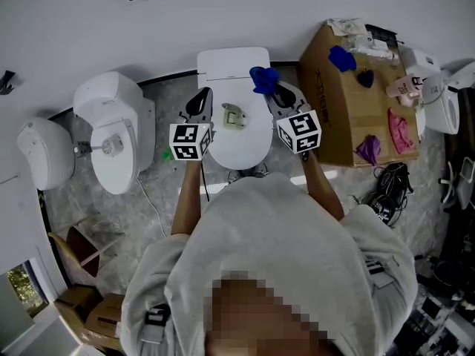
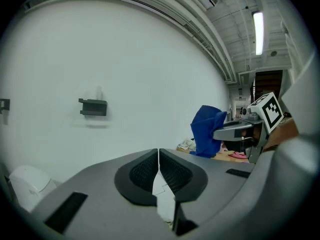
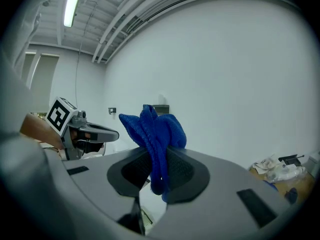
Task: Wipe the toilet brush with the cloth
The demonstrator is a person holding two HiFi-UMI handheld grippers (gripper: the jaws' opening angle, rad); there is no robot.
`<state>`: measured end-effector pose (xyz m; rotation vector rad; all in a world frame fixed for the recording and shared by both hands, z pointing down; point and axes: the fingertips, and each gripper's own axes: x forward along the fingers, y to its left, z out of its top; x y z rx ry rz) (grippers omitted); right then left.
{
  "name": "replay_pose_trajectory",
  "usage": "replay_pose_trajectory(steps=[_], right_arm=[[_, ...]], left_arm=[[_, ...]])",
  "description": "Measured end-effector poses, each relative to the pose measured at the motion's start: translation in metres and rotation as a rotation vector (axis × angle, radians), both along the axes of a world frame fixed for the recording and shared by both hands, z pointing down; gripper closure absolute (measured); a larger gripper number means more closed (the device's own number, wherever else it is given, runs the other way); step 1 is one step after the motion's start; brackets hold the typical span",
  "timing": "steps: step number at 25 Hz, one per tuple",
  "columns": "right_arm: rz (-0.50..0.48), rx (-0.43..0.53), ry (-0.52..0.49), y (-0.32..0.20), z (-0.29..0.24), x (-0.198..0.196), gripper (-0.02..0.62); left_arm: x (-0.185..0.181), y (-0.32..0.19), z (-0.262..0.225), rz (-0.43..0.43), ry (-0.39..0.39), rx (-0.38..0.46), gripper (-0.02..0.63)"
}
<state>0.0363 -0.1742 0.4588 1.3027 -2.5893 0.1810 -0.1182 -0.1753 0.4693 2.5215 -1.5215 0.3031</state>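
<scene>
Both forearms reach forward over the white toilet (image 1: 241, 145). The left gripper (image 1: 202, 97) is pinched shut and empty above its left rim. The right gripper (image 1: 274, 92) clamps the blue cloth (image 1: 263, 78) above its right rim, with a cardboard box (image 1: 334, 117) just beyond.

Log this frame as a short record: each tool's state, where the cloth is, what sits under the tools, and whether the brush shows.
left tool: jaws together, nothing between them
right tool: shut on blue cloth
below both tools: closed white toilet
on its lid: small object, too small to identify
toilet brush: not identifiable in any view
wiping: not under way
</scene>
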Motion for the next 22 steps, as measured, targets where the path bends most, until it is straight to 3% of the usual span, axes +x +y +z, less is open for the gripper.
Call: replay_pose_trajectory(steps=[22], right_arm=[[0.016, -0.022, 0.002, -0.0097, 0.0102, 0.0016, 0.508]], left_arm=[[-0.0020, -0.0074, 0.0080, -0.007, -0.001, -0.016, 0.583]])
